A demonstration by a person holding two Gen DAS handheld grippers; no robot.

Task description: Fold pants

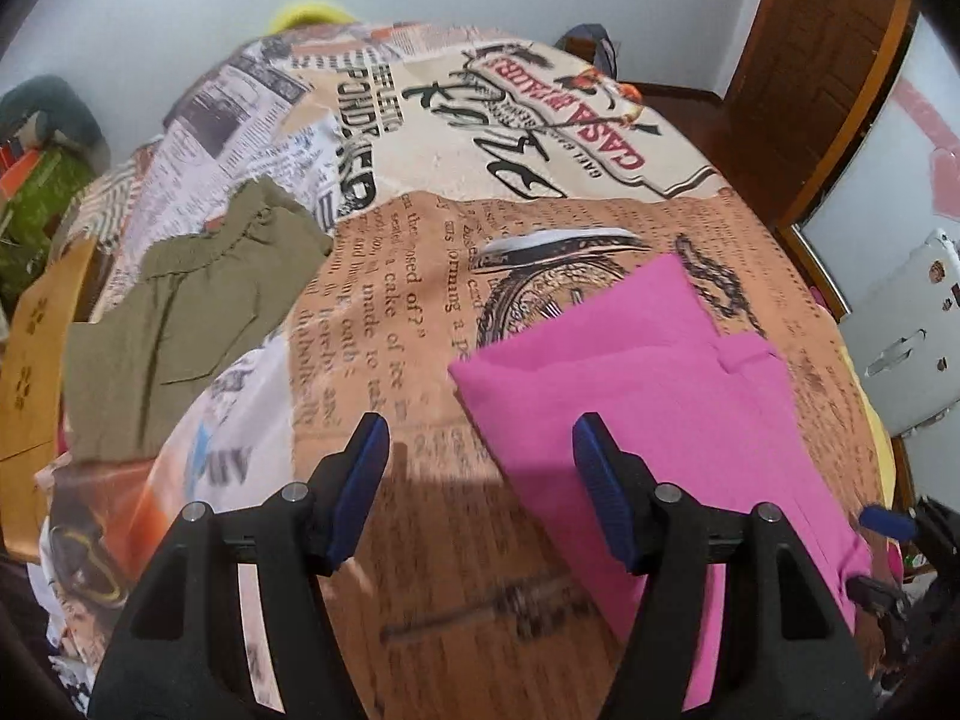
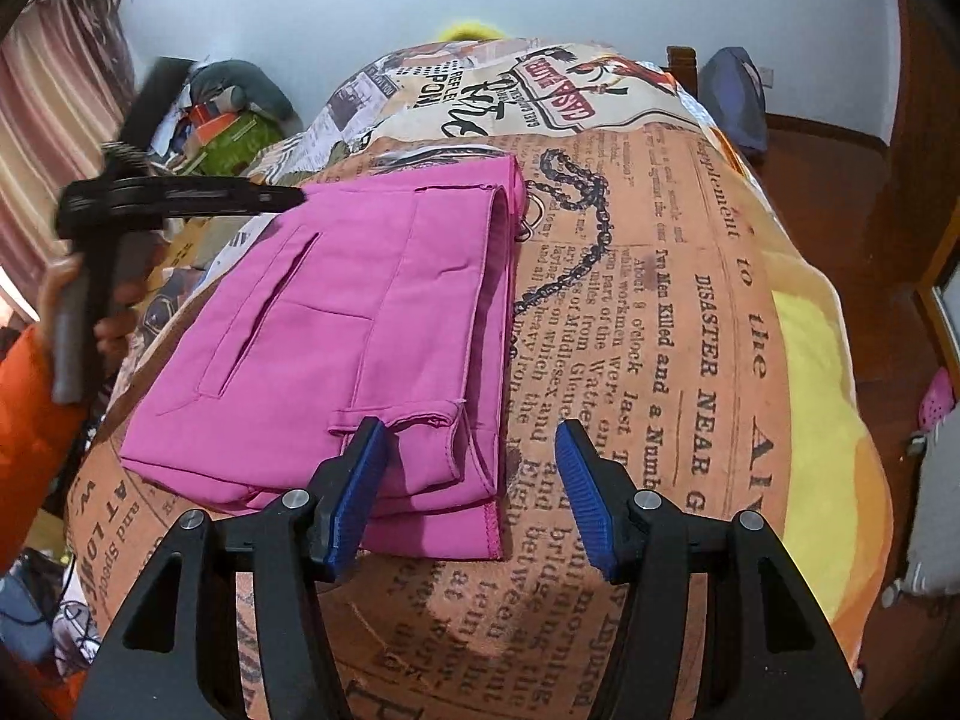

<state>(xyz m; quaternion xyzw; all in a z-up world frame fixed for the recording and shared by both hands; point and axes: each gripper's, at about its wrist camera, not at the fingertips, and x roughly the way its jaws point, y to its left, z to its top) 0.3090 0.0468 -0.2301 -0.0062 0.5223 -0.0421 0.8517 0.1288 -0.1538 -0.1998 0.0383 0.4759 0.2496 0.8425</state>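
Folded into a flat rectangle, the pink pants (image 2: 360, 312) lie on the newspaper-print bedspread (image 2: 660, 330). My right gripper (image 2: 474, 444) hovers open over their near right corner, and its pads touch no cloth. In the left wrist view the pink pants (image 1: 648, 372) sit to the right. My left gripper (image 1: 480, 444) stands open above the bedspread (image 1: 420, 300) at their left edge, with nothing held. The right wrist view shows the left gripper (image 2: 288, 195) from the side, over the pants' far left corner, gripped by a hand (image 2: 114, 312) in an orange sleeve. The right gripper (image 1: 879, 555) peeks in at the right edge of the left wrist view.
An olive green garment (image 1: 192, 306) lies crumpled on the bed's left side. A yellow blanket (image 2: 810, 420) covers the bed's right edge. Beyond it are wooden floor (image 2: 840, 180) and a blue backpack (image 2: 735, 96). Clutter (image 2: 228, 120) is piled at the far left, by the wall.
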